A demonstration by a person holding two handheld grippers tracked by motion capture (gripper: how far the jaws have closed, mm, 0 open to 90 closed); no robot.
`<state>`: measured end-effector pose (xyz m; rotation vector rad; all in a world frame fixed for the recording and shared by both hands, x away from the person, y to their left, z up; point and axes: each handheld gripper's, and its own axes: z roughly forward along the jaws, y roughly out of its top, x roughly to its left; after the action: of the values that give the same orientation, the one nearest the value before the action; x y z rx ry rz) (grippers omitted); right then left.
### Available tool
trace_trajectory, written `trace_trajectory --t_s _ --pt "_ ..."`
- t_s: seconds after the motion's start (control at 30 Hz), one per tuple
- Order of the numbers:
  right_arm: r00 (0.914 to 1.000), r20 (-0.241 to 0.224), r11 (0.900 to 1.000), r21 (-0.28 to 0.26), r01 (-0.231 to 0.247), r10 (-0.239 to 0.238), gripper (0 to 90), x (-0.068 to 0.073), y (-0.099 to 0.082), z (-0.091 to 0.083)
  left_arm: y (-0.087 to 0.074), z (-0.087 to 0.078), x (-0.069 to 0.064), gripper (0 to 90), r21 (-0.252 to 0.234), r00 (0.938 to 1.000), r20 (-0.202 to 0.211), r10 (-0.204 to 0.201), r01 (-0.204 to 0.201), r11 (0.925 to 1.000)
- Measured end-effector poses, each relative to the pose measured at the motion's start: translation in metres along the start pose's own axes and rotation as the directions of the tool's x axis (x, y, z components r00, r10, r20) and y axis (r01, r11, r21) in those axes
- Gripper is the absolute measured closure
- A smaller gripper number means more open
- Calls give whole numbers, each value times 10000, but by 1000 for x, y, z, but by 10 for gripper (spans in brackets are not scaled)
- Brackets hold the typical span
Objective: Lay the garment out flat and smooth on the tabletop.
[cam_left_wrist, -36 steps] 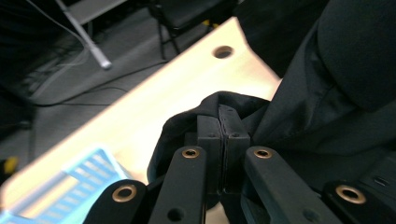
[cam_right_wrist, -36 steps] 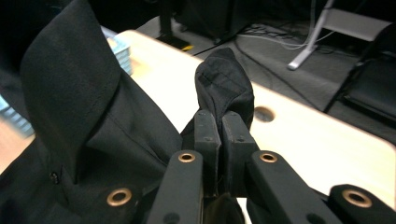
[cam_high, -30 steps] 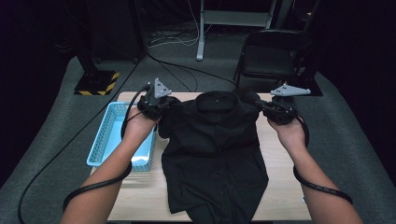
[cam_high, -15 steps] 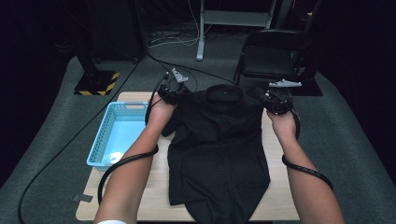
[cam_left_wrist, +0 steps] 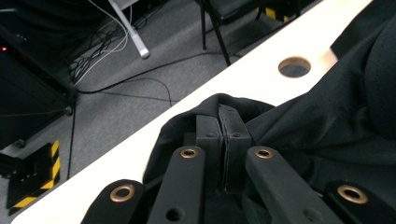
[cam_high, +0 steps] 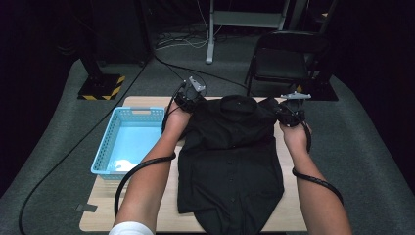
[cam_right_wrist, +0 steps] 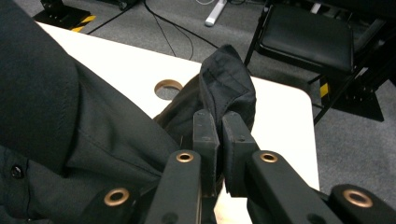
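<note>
From the high view I see the black shirt [cam_high: 230, 166] lying flat on the pale wooden counter [cam_high: 161, 215], beside a blue latticed basket [cam_high: 110, 147]. In the left gripper view, my left gripper [cam_left_wrist: 223, 122] pinches a soft shoulder fold. In the right gripper view, my right gripper [cam_right_wrist: 219, 122] clamps bunched matte cloth.

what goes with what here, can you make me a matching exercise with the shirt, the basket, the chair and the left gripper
Things:
1. black shirt
2. blue basket
3. black chair
4. left gripper

Places or states:
A. on the floor beyond the table
B. spread flat on the table, collar at the far edge
C. shut on the shirt's shoulder
D. on the table's left part, beside the shirt

Pairs: 1-B, 2-D, 3-A, 4-C
</note>
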<state>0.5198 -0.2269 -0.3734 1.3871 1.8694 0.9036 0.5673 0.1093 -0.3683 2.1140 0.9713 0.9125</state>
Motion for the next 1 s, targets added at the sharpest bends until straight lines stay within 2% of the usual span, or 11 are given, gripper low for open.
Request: trace_trajectory --t_s 0.1,0.17,0.23,0.33,0.4,0.5,0.63,0.73,0.8,0.93,1.0 --pt "10000 36 9999 38 -93 93 769 0 -3 7 -3 8 0 763 178 9989 -213 -423 427 9989" --pt "9998 64 9997 127 -213 212 634 0 -4 11 -6 10 0 568 155 9974 61 -719 718 9973" --pt "9999 46 9999 97 -143 143 587 1 -6 12 -9 10 0 477 94 9974 209 -697 695 9975" --pt "9999 108 9998 152 93 -95 532 0 -10 12 -15 6 0 421 88 9961 362 -803 800 9968" --pt "9997 204 9998 89 155 -157 520 -1 -13 10 -25 -1 -1 399 -34 9894 840 -1186 1193 9928" --pt "9993 345 9997 -221 129 -121 455 -4 -18 6 -35 -5 -6 387 -9 9830 1248 -1350 1362 9907" --pt "9991 387 9983 -567 -119 141 427 -13 -20 1 -59 -12 -25 380 245 9675 2159 -1316 1293 9913" --pt "9987 -207 9975 -528 -474 463 429 -16 -26 -5 -81 -20 -44 376 431 9529 2896 -896 805 9958" --pt "9962 -836 9995 -199 -248 231 429 -9 -37 -8 -97 -26 -57 376 463 9364 3412 -821 705 9964" --pt "9757 -2174 9990 292 336 -265 423 18 -77 -13 -128 -40 -79 373 611 9027 4248 -685 469 9970" --pt "9594 -2785 9961 616 637 -441 421 33 -100 -14 -140 -44 -86 372 755 8934 4446 -647 346 9965"
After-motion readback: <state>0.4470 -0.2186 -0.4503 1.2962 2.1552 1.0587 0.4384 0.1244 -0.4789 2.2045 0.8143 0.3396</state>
